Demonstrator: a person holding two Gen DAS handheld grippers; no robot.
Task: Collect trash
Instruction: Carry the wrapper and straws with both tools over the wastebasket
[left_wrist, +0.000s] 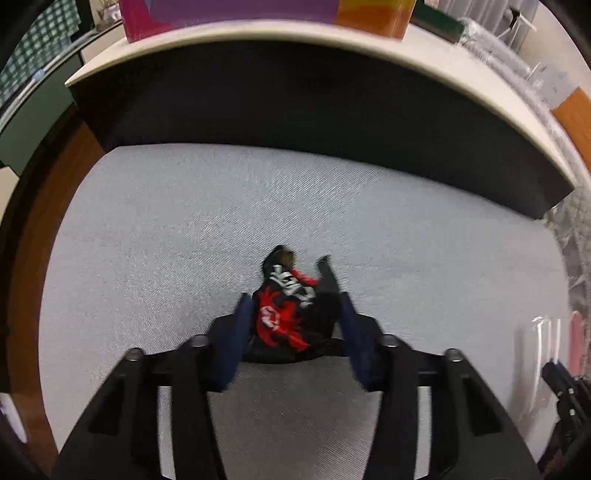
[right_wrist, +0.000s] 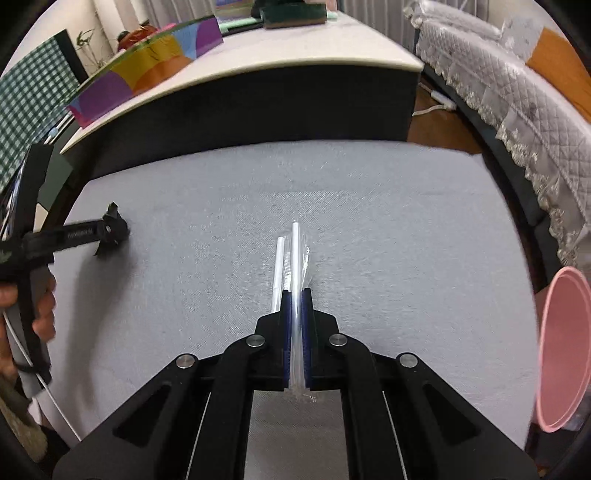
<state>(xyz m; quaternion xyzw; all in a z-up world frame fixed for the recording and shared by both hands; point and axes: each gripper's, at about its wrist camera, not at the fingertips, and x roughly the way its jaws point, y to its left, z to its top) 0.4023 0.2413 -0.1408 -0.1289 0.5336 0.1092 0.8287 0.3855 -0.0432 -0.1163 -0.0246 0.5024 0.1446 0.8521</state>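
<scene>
Our left gripper (left_wrist: 295, 314) clamps a crumpled black-and-red foil wrapper (left_wrist: 290, 314); our right gripper (right_wrist: 295, 295) pinches clear plastic straws (right_wrist: 295, 266). The straws could slip out toward 12 o'clock, and the loose left one (right_wrist: 277, 269) looks ungripped. The pink round bin (right_wrist: 561, 350) sits at 3 o'clock.

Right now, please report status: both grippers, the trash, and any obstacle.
Left gripper around black-red wrapper on grey mat. Right gripper shut on clear straws. Pink bin right; nothing blocking.

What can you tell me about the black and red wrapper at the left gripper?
The wrapper is crumpled, glossy-looking packaging, black with red splashes and white print. It lies on the grey carpet, between the blue pads of the left gripper. Both pads sit close against its sides, though blur hides whether they grip it. One torn end sticks forward past the fingertips.
</scene>
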